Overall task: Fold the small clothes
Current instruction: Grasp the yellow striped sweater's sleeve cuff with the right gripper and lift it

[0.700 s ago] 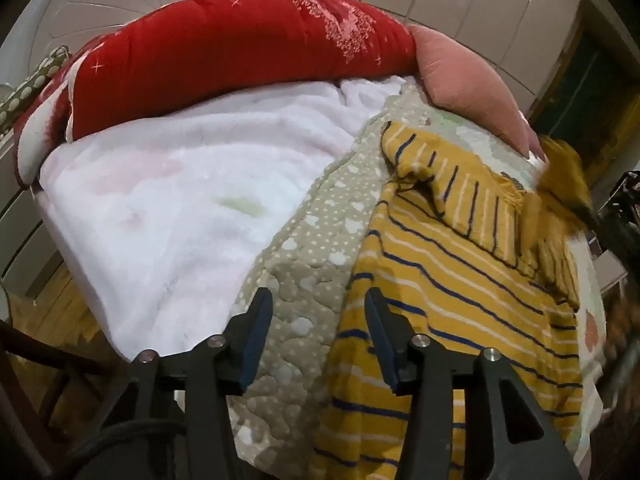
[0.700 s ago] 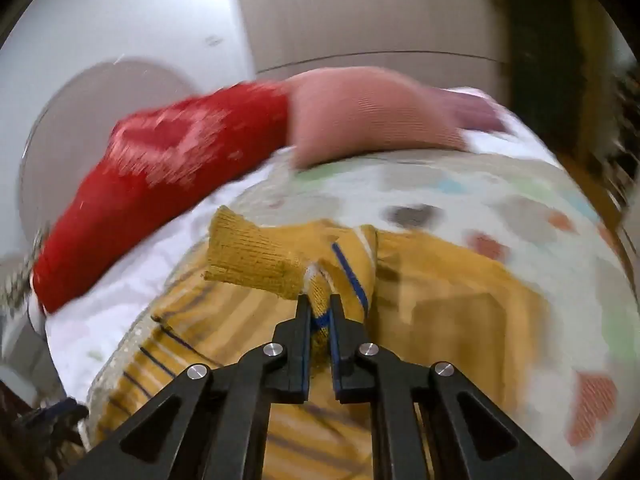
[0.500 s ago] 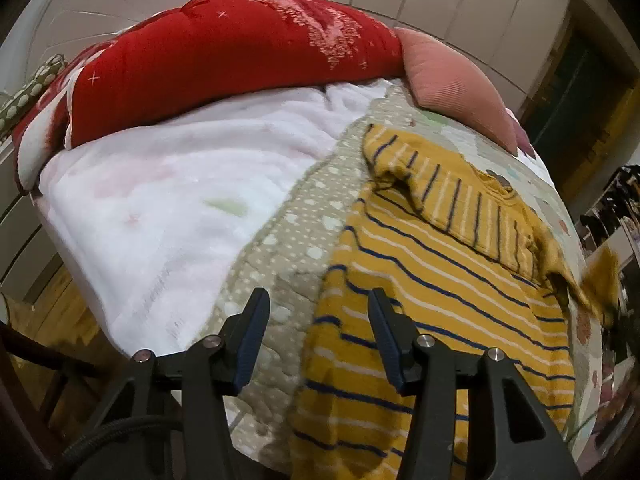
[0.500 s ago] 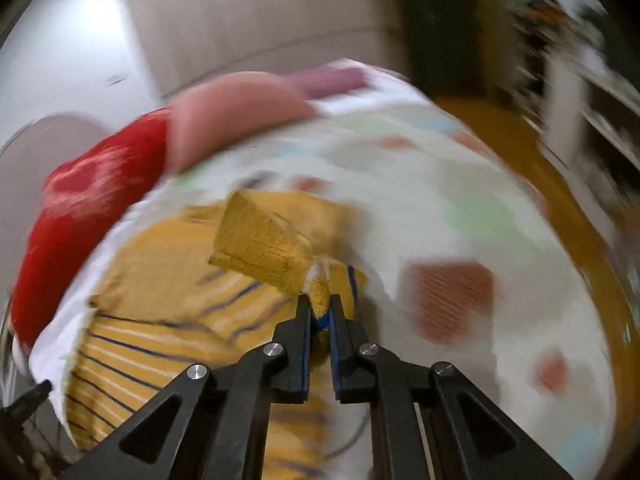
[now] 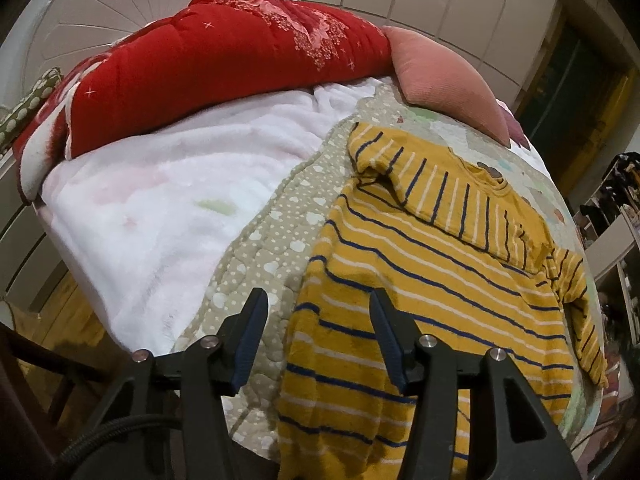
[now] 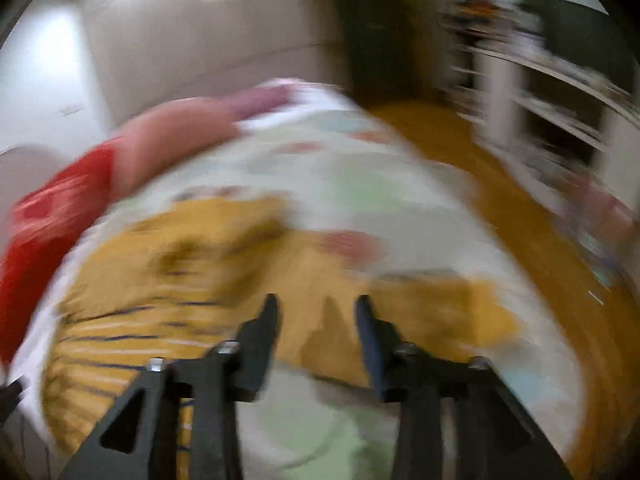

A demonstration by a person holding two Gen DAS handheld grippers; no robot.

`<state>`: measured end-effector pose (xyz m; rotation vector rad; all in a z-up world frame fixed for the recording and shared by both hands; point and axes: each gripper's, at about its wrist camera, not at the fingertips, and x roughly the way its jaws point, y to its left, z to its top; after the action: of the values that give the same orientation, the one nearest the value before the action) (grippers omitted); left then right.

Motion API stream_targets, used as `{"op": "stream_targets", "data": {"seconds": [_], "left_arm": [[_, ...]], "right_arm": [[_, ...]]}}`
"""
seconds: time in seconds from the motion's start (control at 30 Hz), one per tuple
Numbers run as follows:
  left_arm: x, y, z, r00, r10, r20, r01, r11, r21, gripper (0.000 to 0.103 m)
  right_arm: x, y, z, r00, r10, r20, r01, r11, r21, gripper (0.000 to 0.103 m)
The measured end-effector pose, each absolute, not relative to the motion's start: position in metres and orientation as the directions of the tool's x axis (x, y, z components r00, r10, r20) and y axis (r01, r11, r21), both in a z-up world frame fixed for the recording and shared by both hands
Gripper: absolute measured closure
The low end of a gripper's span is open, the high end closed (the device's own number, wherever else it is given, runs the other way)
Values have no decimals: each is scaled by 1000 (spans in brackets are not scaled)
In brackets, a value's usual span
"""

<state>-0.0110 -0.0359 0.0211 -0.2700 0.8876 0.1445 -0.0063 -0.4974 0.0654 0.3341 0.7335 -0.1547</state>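
Note:
A small mustard-yellow top with navy and white stripes point(image 5: 420, 280) lies on the bed, its hem nearest me. One sleeve point(image 5: 440, 196) is folded across the chest; the other sleeve point(image 5: 576, 300) lies along the right side. My left gripper point(image 5: 318, 336) stands open just above the hem's left corner, holding nothing. The right wrist view is badly blurred: the yellow top point(image 6: 192, 264) spreads below, and my right gripper point(image 6: 318, 316) is open over the yellow fabric with nothing between its fingers.
A red quilt point(image 5: 208, 68) and a pink pillow point(image 5: 444, 76) are piled at the head of the bed. A white fleece blanket point(image 5: 160, 200) covers the left side beside a dotted beige quilt point(image 5: 272, 248). Shelving point(image 6: 552, 92) stands to the right, over orange floor point(image 6: 500, 200).
My right gripper has let go of the sleeve it was carrying and opened; the sleeve now lies along the top's right side. The left gripper stayed open and shifted slightly.

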Motion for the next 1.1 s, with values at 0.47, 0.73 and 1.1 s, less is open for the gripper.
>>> {"op": "stream_targets", "data": {"seconds": [0.47, 0.73, 1.1], "left_arm": [[-16, 4, 16, 637, 46, -769, -299, 935, -192, 51], [-46, 47, 48, 694, 151, -704, -412, 885, -217, 51], [-92, 115, 103, 721, 370, -585, -577, 789, -211, 43]], "right_arm": [[169, -376, 13, 613, 108, -783, 45, 984, 172, 97], [130, -256, 94, 641, 468, -608, -350, 884, 311, 98], [57, -56, 41, -19, 842, -539, -642, 403, 652, 91]]}}
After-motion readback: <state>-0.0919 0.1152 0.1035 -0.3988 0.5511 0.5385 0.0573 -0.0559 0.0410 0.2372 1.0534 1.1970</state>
